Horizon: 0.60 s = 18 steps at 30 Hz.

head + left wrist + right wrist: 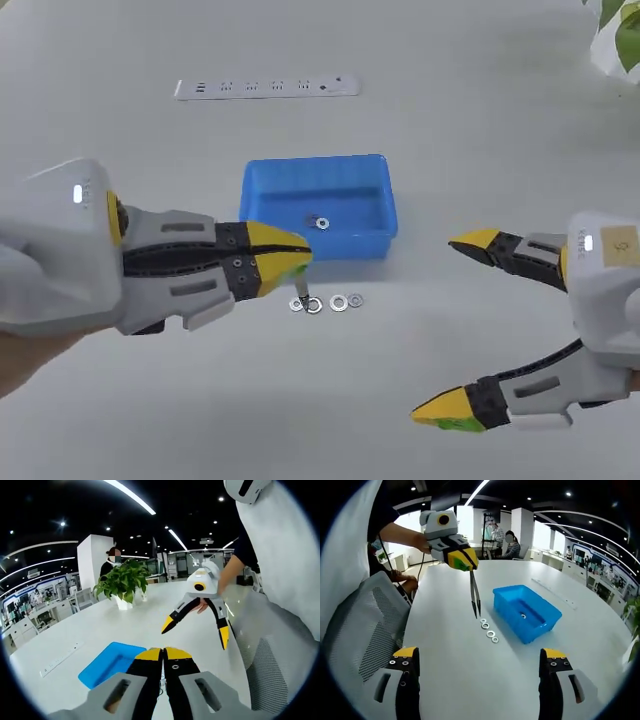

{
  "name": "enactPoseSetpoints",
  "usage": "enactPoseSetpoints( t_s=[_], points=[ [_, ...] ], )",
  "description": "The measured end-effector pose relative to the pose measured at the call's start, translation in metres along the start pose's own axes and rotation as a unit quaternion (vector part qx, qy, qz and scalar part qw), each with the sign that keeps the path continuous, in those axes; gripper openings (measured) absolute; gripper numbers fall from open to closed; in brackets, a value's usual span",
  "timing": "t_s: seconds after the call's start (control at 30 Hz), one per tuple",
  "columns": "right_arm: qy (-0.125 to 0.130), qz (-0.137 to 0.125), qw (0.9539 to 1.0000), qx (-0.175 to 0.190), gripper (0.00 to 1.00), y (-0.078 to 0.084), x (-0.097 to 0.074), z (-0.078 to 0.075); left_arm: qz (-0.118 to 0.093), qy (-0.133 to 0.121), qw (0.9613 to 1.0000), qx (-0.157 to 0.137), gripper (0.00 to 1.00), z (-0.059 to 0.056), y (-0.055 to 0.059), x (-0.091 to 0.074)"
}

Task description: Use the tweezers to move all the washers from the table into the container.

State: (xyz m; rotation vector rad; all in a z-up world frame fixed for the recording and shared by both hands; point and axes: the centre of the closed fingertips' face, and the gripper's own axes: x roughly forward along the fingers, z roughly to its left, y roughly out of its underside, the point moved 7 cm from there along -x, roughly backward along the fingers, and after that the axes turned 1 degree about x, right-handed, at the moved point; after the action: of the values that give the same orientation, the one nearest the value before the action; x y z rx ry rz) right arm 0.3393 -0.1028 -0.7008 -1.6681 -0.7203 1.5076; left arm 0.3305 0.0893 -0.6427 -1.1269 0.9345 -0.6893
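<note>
Table point(470, 130): white and bare around the work; everything sits near its middle.
Container point(320, 246): blue tray on the far side of the washer row, just beyond it. One washer point(321, 223) lies on its floor.
Left claw point(298, 256): pressed together on the tweezers' upper end, pointing down over the row. The right gripper view shows this grip from the front.
Right claw point(443, 326): spread wide, nothing between the jaws, held off to the right, well apart from the row.
Tweezers point(475, 596): hang nearly straight down from the left claw, tips close together at the left end of the row. I cannot tell whether they touch a washer.
Washers on table point(326, 303): four in a short line, flat, just in front of the container's near wall.
Step in hand (my judgement): one in, four to go; I am lining up on the end washer.
Next move: settle the tips across that washer's rim, squeeze, lift clear, carry over the near wall, release. Flat thin rings look likely to slip, so a slow pinch.
</note>
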Motion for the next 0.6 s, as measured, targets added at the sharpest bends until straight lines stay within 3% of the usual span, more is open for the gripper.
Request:
enactPoseSetpoints(
  t_s=[0.6],
  points=[
    [-0.035, 0.0, 0.9993, 0.014, 0.98, 0.007, 0.009, 0.014, 0.001, 0.005, 0.9999, -0.014, 0.04, 0.005, 0.014, 0.013]
  ],
)
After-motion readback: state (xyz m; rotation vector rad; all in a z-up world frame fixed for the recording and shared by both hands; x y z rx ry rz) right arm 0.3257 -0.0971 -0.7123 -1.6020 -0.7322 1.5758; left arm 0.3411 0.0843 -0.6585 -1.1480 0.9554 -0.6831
